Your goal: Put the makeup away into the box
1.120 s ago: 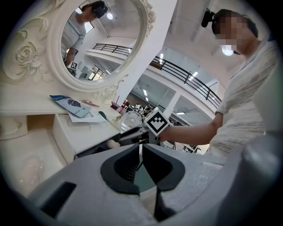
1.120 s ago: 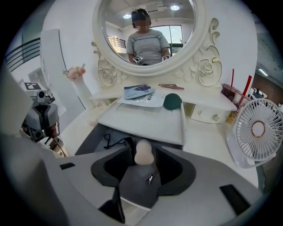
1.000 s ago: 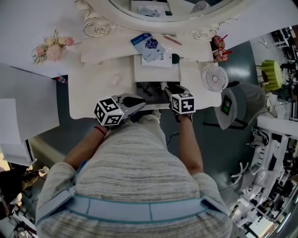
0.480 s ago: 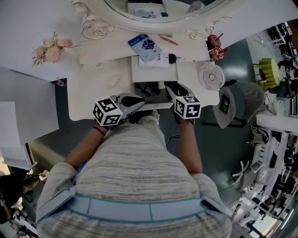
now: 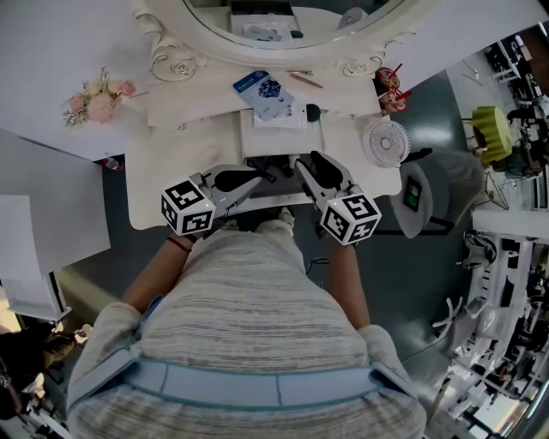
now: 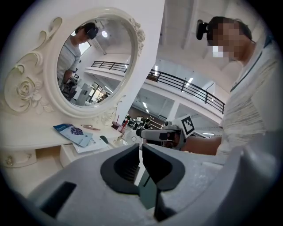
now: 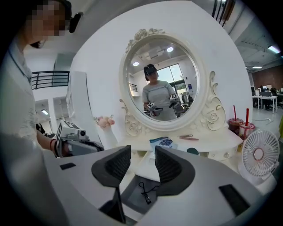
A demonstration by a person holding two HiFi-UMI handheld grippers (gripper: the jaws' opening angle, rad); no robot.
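Makeup (image 5: 266, 88) lying out on the white shelf beneath the mirror, upper centre of the head view, well apart from both grippers.

Filling the upper half of that view: white, scroll-edged dressing table (image 5: 171, 163), carrying an oval mirror (image 5: 283, 17) at the top edge. Taking up the lower half: person's striped top (image 5: 249, 309), both arms reaching forward.

Hovering side by side at mid-frame above the table's front edge:
- left gripper (image 6: 140, 148), pointing right, jaws drawn almost together with only a sliver between the pads and nothing caught there.
- right gripper (image 7: 143, 152), pointing up and left, jaws standing moderately apart and gripping nothing, with shelf and drawer showing through the gap.

Standing at right of centre on the tabletop: small white fan (image 5: 388, 141). Sitting open just ahead of the jaws at centre: dark-lined drawer (image 7: 130, 197), holding a thin black wire-like piece (image 7: 146, 191), too small to name.

Resting at upper left: pink flowers (image 5: 94, 96). Standing at upper right, beside the mirror frame: red cups with straws (image 5: 390, 86).

Making up the makeup on the shelf:
- blue packet (image 6: 73, 133), lying tilted on a white booklet (image 5: 290, 117).
- pink stick (image 5: 304, 79), lying just right of the packet.
- dark-green round piece (image 5: 313, 111), sitting at the booklet's right edge.
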